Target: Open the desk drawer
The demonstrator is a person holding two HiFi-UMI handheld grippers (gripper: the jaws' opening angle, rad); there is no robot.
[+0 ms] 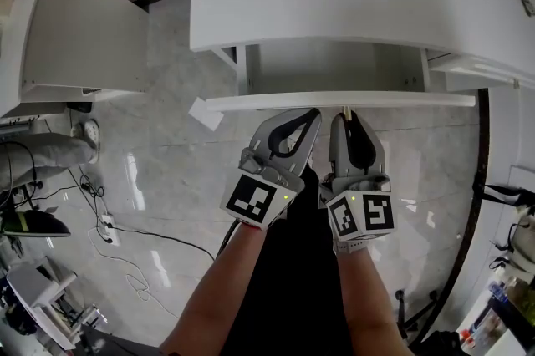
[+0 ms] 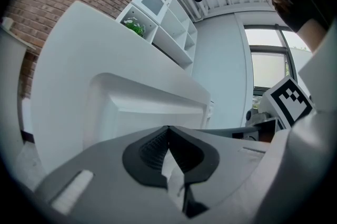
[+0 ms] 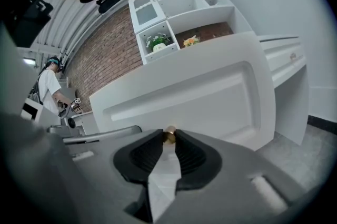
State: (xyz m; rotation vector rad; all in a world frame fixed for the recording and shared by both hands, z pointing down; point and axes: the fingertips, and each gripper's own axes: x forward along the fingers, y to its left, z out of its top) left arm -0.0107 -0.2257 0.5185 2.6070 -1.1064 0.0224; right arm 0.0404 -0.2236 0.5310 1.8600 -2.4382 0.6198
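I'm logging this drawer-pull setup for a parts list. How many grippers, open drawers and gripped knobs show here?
grippers: 2 (left gripper, right gripper)
open drawer: 1
brass knob, gripped between the right gripper's fingers: 1
total: 4

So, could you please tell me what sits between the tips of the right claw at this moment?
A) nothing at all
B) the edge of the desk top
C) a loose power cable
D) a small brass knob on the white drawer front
D: in the right gripper view the right claw has its two tips pinched on either side of the brass knob on the white drawer front.
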